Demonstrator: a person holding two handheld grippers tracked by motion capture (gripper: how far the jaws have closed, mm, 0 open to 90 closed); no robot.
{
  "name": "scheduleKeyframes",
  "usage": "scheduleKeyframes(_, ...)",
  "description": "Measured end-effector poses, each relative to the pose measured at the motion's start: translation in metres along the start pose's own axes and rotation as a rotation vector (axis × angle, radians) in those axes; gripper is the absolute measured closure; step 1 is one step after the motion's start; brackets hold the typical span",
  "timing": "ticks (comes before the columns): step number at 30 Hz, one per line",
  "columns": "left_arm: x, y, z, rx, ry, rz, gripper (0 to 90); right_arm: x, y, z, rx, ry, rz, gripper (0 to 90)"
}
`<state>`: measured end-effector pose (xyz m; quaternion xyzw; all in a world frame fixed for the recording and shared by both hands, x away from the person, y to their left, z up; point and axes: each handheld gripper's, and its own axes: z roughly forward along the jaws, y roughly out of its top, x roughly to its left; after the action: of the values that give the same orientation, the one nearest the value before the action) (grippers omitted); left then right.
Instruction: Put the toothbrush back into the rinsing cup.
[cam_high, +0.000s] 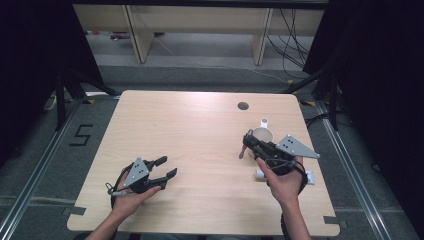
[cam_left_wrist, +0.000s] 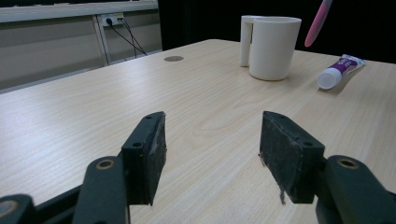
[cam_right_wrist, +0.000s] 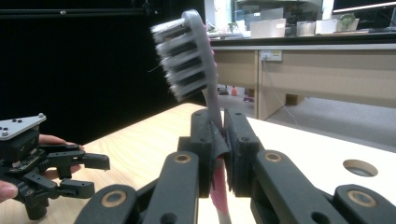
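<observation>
We can read one mark: a black "5" (cam_high: 81, 135) taped on the grey floor (cam_high: 50, 170) left of the surface (cam_high: 200, 150). The toothpaste tube's (cam_left_wrist: 340, 70) print stays unreadable.

My toothbrush (cam_right_wrist: 205, 79) is pink with grey bristles; the mug (cam_left_wrist: 272, 45) cream, the tube (cam_left_wrist: 340, 70) white and purple, the counter (cam_high: 200, 135) pale woodgrain.

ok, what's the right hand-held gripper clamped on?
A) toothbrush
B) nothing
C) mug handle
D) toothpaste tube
A: in the right gripper view the right hand-held gripper pinches the toothbrush by its handle, bristles up; the tube lies on the table beside the mug.
</observation>
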<state>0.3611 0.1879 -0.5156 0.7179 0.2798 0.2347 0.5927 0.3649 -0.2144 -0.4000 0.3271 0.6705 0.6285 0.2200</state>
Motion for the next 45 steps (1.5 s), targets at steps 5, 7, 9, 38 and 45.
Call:
scheduleKeyframes(5,0.001,-0.004,0.001,0.003,0.006,0.001,40.8,-0.003,0.004,-0.001,-0.003,-0.013,-0.002,83.3)
scheduleKeyframes(7,0.002,-0.005,0.002,0.007,0.008,-0.001,40.8,-0.004,0.005,-0.002,-0.003,-0.015,0.002,83.3)
scheduleKeyframes(9,0.002,-0.006,0.003,-0.012,0.001,-0.008,40.7,-0.005,0.006,-0.003,-0.005,-0.028,-0.008,83.3)
scheduleKeyframes(38,0.003,-0.007,0.002,0.001,0.022,-0.01,40.2,-0.022,0.024,-0.01,-0.042,-0.105,-0.021,83.3)
scheduleKeyframes(45,0.003,-0.007,0.002,0.001,0.022,-0.01,40.1,-0.027,0.029,-0.012,-0.038,-0.135,-0.027,83.3)
